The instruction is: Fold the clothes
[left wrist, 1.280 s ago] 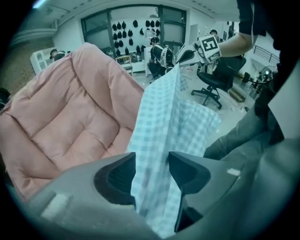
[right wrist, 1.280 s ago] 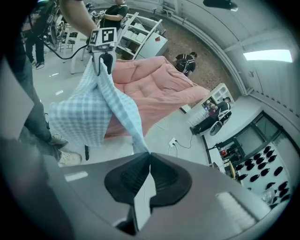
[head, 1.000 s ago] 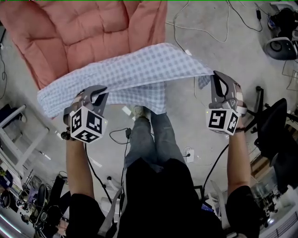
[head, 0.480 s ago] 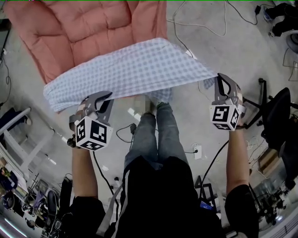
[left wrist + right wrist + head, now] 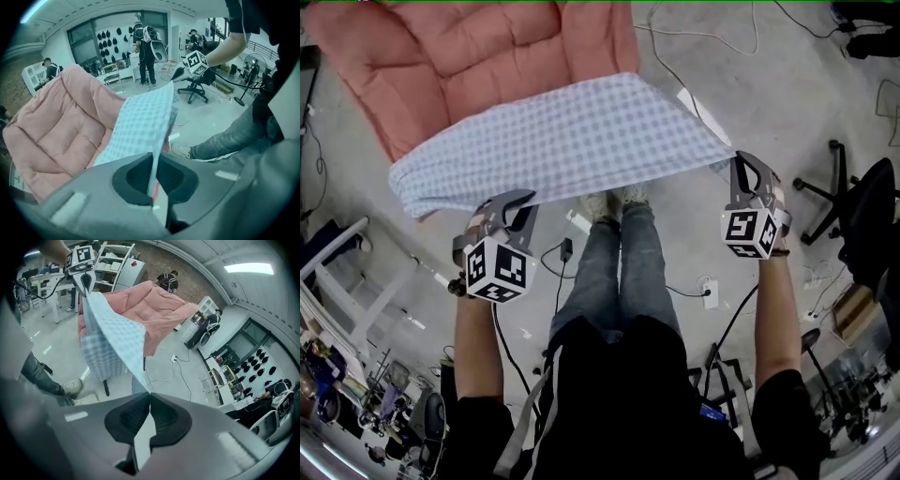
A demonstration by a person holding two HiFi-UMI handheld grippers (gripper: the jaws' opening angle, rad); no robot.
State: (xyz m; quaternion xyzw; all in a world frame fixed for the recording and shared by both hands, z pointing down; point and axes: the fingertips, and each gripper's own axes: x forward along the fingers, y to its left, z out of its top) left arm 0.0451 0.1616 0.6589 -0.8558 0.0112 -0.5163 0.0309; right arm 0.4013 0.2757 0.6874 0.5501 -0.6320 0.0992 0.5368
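Cloth (image 5: 562,141): 1 pale blue checked piece, held clear of the floor (image 5: 787,103) and stretched nearly flat between the 2 grippers, in front of the person and above the shoes (image 5: 609,200). Left gripper (image 5: 517,197): jaws together, clamped on the near left corner of the cloth. The left gripper view shows the fabric passing edge-on as a thin sheet through the closed jaws and running away toward the other gripper. Right gripper (image 5: 739,164): jaws together, clamped on the near right corner. The right gripper view shows the cloth entering the closed jaws at a point, with a pale strip of it between them. Both grippers point forward and down, and each marker cube faces the head camera. The near edge of the cloth runs taut from gripper to gripper, the right end set higher in the head view than the left. The far edge overlaps the front of the pink chair (image 5: 459,66) in the head view; contact with the chair cannot be told. In the right gripper view a part of the cloth hangs down below the left gripper, in front of the chair. The person's legs (image 5: 614,272) stand under the near edge. Cables (image 5: 712,37) lie on the floor beyond the cloth. 1 office chair (image 5: 862,211) stands at the right, well apart from the cloth.
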